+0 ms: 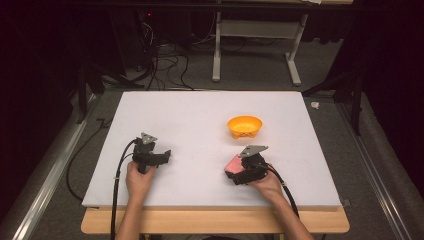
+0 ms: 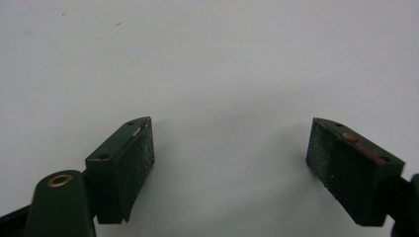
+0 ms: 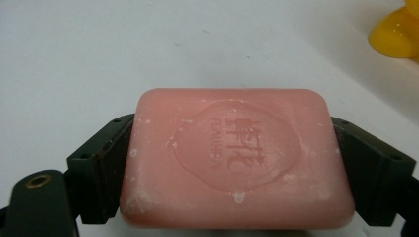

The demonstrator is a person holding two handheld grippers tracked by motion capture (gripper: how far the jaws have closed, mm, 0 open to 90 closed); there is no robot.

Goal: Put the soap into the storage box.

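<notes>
The right gripper (image 3: 232,163) clamped the pink soap (image 3: 232,158) across its width, ready for the yellow bowl (image 1: 244,126); the left gripper (image 2: 230,158) gaped empty.

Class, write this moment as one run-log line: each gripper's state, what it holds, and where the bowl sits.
left gripper: open, nothing between jaws | right gripper: shut on pink soap bar | orange bowl: on white table, beyond the soap

soap (image 3: 237,158) | pink rounded bar, embossed oval stamp on top, pale flecks | lying flat, long sides between the right gripper's (image 3: 232,168) jaws, pads against both ends | near counter's front right
</notes>
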